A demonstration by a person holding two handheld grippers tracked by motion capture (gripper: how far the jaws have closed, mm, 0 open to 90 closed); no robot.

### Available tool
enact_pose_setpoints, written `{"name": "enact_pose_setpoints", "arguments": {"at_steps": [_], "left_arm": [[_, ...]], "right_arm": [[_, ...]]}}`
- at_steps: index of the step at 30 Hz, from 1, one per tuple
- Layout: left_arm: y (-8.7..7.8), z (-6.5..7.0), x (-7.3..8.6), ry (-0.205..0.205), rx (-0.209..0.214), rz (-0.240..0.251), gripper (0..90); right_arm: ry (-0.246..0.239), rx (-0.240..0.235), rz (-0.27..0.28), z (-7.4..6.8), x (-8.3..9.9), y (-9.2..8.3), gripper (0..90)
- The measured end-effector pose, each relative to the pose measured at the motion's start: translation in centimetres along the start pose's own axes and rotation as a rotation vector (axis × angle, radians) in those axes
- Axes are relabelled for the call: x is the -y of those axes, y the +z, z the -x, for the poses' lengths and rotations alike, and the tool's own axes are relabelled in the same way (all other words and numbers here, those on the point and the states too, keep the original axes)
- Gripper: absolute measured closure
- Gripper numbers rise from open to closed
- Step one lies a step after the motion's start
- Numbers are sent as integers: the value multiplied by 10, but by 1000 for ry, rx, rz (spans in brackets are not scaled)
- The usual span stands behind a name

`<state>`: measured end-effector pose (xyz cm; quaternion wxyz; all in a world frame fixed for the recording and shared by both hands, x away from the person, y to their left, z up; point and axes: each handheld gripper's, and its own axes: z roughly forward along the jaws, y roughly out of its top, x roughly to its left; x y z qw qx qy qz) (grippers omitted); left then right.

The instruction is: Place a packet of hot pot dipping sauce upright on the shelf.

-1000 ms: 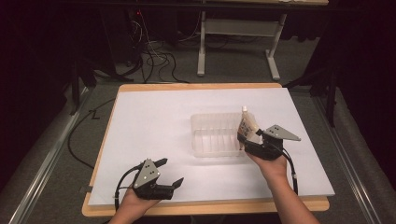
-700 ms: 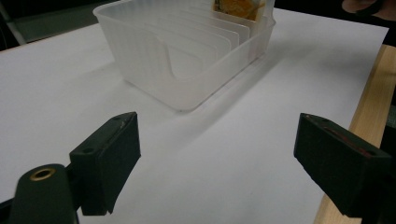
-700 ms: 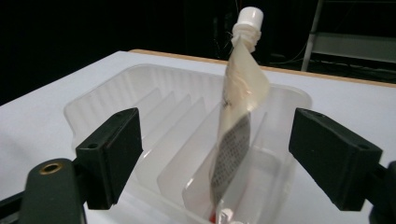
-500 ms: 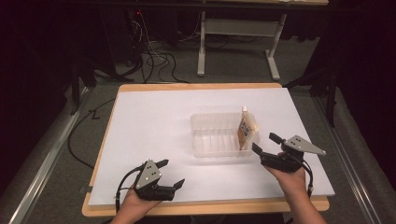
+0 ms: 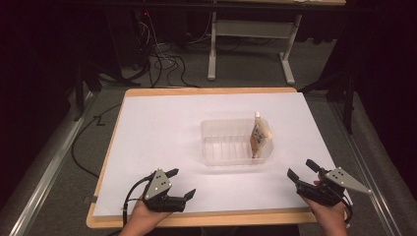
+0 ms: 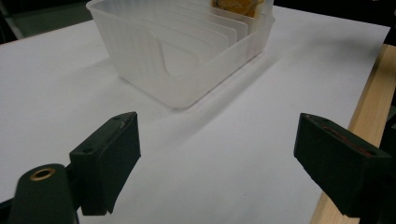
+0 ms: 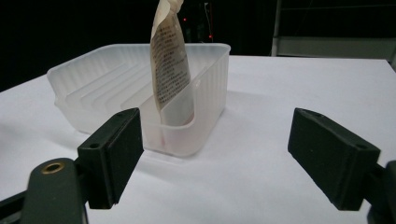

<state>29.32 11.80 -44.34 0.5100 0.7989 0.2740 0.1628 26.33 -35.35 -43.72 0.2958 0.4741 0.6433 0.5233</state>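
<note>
On the worktop [image 5: 162,132]: a clear ribbed plastic bin [image 5: 236,142] sits near the middle of the white sheet.
Pouch: a tan printed sachet [image 5: 259,137] stands upright inside the bin, in the slot at the right end, leaning on the bin wall; in the right gripper view [image 7: 169,65] its top rises above the rim.
Right gripper [image 5: 302,171]: jaws wide with nothing between them, having just been opening; it is near the front right edge, well apart from the bin.
Left gripper [image 5: 181,183]: jaws wide and empty, near the front left edge, pointed toward the bin [image 6: 187,56].
Done: the pouch looks placed and released.
Left: probably nothing for this pouch; the other slots look empty, though the ribbed plastic makes that hard to judge.
</note>
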Motion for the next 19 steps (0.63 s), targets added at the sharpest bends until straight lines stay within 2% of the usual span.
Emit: {"name": "enact_pose_setpoints", "arguments": {"at_steps": [4, 5, 19], "left_arm": [[3, 1, 0, -4, -4, -3, 150], [3, 2, 0, -2, -4, -5, 150], [-1, 1, 0, 1, -5, -1, 149]], "right_arm": [[-32, -11, -37, 0, 3, 10, 190], [-63, -11, -67, -2, 6, 13, 194], [-49, -2, -68, 1, 7, 13, 227]]}}
